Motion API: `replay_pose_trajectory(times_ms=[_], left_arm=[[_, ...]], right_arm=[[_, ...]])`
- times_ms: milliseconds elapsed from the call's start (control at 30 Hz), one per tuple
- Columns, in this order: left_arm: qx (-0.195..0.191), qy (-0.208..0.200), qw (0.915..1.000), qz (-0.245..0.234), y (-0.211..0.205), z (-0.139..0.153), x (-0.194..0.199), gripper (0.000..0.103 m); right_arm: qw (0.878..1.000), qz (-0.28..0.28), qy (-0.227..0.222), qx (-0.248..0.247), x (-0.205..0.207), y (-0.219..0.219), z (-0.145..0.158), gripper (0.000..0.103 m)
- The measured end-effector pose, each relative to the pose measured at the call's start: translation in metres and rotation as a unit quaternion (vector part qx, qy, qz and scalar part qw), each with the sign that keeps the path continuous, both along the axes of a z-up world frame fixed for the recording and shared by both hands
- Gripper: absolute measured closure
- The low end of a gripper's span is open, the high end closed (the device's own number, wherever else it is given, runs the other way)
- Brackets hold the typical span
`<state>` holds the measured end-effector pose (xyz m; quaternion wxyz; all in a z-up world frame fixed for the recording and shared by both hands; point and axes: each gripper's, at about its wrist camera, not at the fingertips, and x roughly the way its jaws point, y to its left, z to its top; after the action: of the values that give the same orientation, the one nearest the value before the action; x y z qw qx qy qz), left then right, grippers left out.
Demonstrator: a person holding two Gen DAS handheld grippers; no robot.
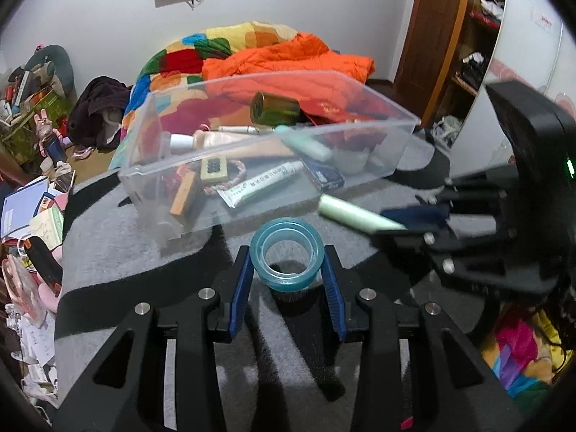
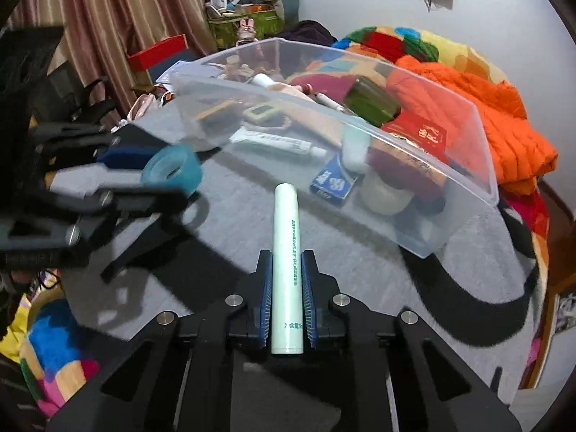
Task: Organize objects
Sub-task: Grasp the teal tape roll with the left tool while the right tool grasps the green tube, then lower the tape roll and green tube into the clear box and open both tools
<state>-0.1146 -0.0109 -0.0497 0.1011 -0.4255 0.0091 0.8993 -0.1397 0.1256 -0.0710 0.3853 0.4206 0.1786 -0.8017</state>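
Note:
My left gripper (image 1: 286, 264) is shut on a teal roll of tape (image 1: 285, 253), held above the grey mat just in front of the clear plastic bin (image 1: 396, 113). The roll also shows in the right wrist view (image 2: 172, 169). My right gripper (image 2: 287, 270) is shut on a pale green tube (image 2: 286, 262) that points toward the bin (image 2: 482, 151). The tube also shows in the left wrist view (image 1: 356, 214). The bin holds several items, among them a white tube (image 1: 264, 181), a blue box (image 2: 333, 181) and a green cylinder (image 1: 275, 108).
The bin stands on a grey and black mat (image 1: 118, 248). Behind it lies a colourful quilt with an orange jacket (image 1: 288, 57). Books and clutter (image 1: 32, 216) sit at the left. A wooden wardrobe (image 1: 442, 36) stands at the right.

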Motion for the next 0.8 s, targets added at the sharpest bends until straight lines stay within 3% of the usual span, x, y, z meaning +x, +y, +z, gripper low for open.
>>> replay_pose_trajectory(times_ms=[400, 800], left_arm=[[0.018, 0.058, 0.9979, 0.024, -0.015, 0.039, 0.002, 0.065], [0.02, 0.088, 0.9943, 0.057, -0.029, 0.063, -0.03, 0.065]], right_arm=[[0.995, -0.023, 0.04, -0.087, 0.012, 0.006, 0.059, 0.089], [0.989, -0.094, 0.038, -0.107, -0.05, -0.014, 0.075, 0.089]])
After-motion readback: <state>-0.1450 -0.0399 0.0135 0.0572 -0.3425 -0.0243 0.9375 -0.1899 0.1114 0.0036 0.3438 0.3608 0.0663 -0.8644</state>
